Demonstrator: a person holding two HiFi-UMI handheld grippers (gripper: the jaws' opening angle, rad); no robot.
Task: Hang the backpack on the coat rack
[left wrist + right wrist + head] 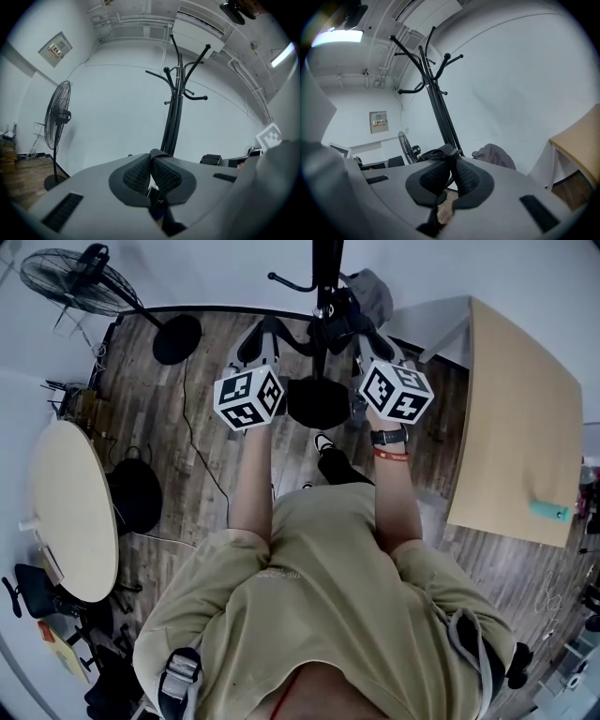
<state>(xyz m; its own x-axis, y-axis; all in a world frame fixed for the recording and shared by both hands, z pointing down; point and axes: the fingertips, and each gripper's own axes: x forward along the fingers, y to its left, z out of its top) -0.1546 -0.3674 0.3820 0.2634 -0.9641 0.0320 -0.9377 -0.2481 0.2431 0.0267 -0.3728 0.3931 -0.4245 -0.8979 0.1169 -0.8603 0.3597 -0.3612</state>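
Observation:
The black coat rack stands straight ahead of me, its round base on the wood floor. A black backpack hangs between my two grippers, close against the pole. My left gripper is shut on a black backpack strap, with the rack's hooks rising beyond it. My right gripper is shut on another black strap of the backpack; the rack stands just behind. Most of the backpack's body is hidden by the grippers.
A standing fan is at the far left by the wall. A round table lies left, a light wooden desk right. A grey bundle of cloth sits behind the rack. Cables run over the floor at left.

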